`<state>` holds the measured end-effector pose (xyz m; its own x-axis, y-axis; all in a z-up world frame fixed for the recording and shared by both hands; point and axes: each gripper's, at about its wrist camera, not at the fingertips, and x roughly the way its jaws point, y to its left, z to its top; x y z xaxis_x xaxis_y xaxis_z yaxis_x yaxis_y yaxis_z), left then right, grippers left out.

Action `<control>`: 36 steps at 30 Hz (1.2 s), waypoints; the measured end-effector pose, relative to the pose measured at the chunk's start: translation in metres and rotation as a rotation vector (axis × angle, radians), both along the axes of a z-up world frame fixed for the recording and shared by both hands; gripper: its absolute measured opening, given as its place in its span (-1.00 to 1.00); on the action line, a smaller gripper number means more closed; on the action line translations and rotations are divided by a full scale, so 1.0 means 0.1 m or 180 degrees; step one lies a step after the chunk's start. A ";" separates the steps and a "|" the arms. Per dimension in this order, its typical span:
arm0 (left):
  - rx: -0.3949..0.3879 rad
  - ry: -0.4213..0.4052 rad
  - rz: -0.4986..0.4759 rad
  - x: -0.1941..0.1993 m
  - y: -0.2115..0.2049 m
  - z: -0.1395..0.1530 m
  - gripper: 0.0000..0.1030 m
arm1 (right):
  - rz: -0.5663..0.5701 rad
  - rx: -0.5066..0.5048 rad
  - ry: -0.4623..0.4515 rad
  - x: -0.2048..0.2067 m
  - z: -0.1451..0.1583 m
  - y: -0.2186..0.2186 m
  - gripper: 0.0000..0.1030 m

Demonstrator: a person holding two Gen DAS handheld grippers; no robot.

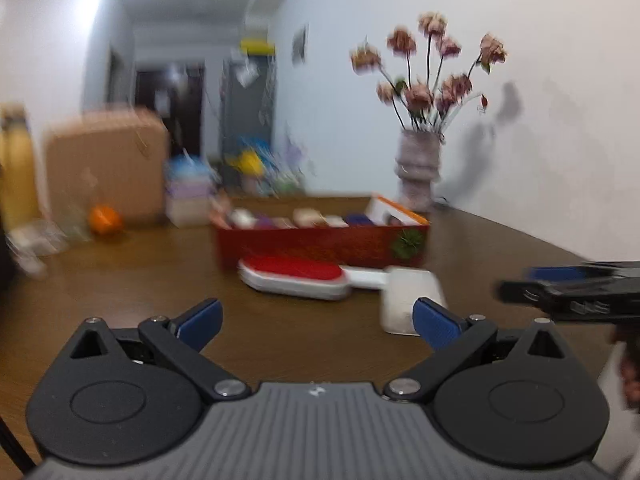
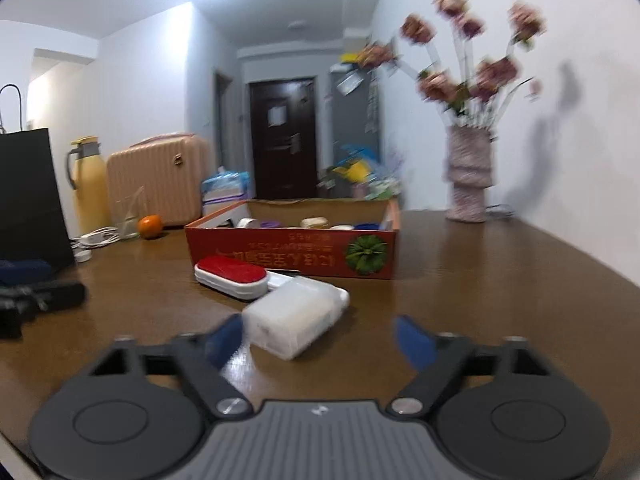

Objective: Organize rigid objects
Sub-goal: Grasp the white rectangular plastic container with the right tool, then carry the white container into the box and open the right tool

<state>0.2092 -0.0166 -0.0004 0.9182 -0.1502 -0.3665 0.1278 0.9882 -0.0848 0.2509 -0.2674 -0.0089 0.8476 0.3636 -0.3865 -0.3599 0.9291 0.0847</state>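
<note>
Brown table (image 2: 460,264), red box (image 2: 292,246) at the far side. The white case (image 2: 294,314) lies near the right gripper (image 2: 320,340), whose jaws gape around nothing; left gripper (image 1: 316,320) is open too. I'd square up on the case's long sides before squeezing.

two low, close wrist views across the table (image 1: 120,280), both facing the red box (image 2: 292,248) and vase (image 1: 418,168)
</note>
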 end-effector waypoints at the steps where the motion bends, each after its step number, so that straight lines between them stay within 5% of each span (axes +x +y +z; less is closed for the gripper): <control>1: -0.0118 0.0188 -0.0038 0.19 -0.05 -0.04 0.98 | 0.0053 0.0027 0.0068 0.21 0.00 -0.01 -0.28; 4: -0.0553 0.0594 -0.0188 0.64 -0.21 -0.13 0.48 | 0.0227 0.0041 0.0292 0.78 -0.01 0.03 -0.31; 9: -0.0921 0.0787 -0.0238 1.07 -0.44 -0.26 0.28 | 0.0488 0.0131 0.0616 1.44 -0.17 0.13 -0.28; 12: -0.1108 0.0889 -0.0191 1.18 -0.42 -0.33 0.02 | 0.0591 0.0424 0.0770 1.51 -0.23 0.05 -0.57; 14: -0.1173 0.0934 -0.0177 1.16 -0.35 -0.37 -0.41 | 0.0619 0.0523 0.0815 1.42 -0.25 0.01 -0.62; 19: -0.1329 0.0998 -0.0136 0.95 -0.07 -0.36 -0.51 | 0.0718 0.0837 0.1056 0.84 -0.27 -0.03 -0.82; 27: -0.1096 0.1051 0.0219 0.49 0.21 -0.36 -0.52 | 0.0667 0.0904 0.0982 0.00 -0.28 0.23 -0.63; 30: -0.1077 0.0877 0.0091 0.27 0.28 -0.22 -0.44 | 0.0662 0.0755 0.0892 -0.12 -0.21 0.33 -0.60; 32: -0.0945 0.0797 0.0032 0.15 0.28 -0.14 -0.19 | 0.0668 0.0770 0.0887 -0.16 -0.20 0.31 -0.48; 36: -0.0846 0.0849 -0.0247 -0.03 0.18 -0.12 -0.19 | 0.0710 0.0911 0.1018 -0.20 -0.27 0.28 -0.45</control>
